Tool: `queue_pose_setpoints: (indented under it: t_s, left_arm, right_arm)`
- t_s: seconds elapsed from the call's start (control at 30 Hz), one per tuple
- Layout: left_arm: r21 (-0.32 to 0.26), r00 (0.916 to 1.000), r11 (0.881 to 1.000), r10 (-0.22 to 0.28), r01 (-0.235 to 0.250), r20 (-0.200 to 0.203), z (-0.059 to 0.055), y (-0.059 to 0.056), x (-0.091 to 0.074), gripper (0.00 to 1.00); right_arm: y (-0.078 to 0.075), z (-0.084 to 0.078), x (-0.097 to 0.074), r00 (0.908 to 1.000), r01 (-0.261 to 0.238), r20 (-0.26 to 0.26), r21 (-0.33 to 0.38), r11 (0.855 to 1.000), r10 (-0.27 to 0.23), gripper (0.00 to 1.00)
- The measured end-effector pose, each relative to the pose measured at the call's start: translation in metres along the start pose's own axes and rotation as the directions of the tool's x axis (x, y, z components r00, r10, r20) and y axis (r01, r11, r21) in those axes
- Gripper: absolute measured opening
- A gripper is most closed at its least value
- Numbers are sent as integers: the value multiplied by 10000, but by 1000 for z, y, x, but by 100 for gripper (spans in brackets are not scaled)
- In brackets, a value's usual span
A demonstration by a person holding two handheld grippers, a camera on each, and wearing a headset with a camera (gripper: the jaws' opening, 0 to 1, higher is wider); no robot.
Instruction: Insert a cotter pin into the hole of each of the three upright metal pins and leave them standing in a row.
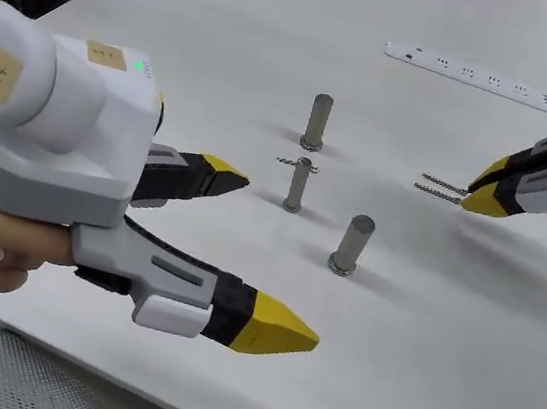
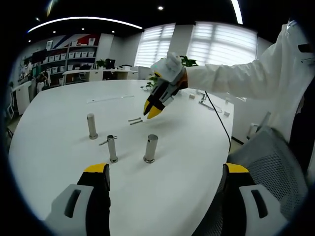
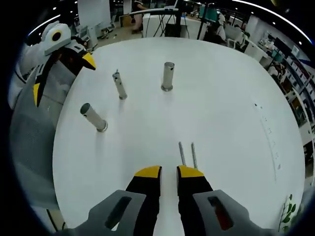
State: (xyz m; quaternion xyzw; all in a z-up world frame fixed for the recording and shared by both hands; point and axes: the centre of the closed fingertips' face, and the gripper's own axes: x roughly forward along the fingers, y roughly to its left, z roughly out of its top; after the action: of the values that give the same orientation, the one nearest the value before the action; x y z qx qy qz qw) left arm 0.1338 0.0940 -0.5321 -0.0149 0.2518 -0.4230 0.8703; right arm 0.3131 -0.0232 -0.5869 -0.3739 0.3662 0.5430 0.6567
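Note:
Three upright metal pins stand in a row on the white table (image 1: 170,70): the far pin (image 1: 317,121), the middle pin (image 1: 298,185) and the near pin (image 1: 353,245). A cotter pin (image 1: 298,164) sits through the top of the middle pin. Two loose cotter pins (image 1: 442,189) lie flat on the table to the right. My right gripper (image 1: 479,194) hovers with its tips just behind them, its jaws a narrow gap apart and nothing between them (image 3: 168,172). My left gripper (image 1: 262,253) is held wide open at the near left of the row, gripping nothing.
A white power strip (image 1: 467,74) lies at the far right of the table. A mesh chair (image 2: 266,147) stands off the table's edge, and the person's white sleeve (image 2: 236,78) reaches over the table behind the right gripper.

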Motion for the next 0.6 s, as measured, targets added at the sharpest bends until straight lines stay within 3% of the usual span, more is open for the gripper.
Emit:
queue_pose_setpoints:
  t_s: [0.17,0.23,0.3,0.37,0.6]
  left_arm:
    - [-128,9999,9999,-46,48,123,1,-1,-1,93]
    - [-149,9999,9999,-8,11,153,1,-1,-1,93]
    - [41,9991,9994,354,-355,231,3,5,-2,92]
    - [-130,9988,9990,423,-419,264,3,8,-4,90]
    - [-463,9957,9969,669,-640,637,10,16,-8,89]
  right_arm:
    - [-14,-3,15,9992,75,-389,-72,9999,-78,3]
    - [-14,-5,17,9987,12,-507,-42,10000,-14,3]
    - [-10,-7,19,9978,-82,-663,-58,9999,78,3]
    - [-11,-9,23,9972,-193,-723,150,9997,204,3]
    - [-10,-11,24,9943,-271,-1030,-105,9996,259,2]
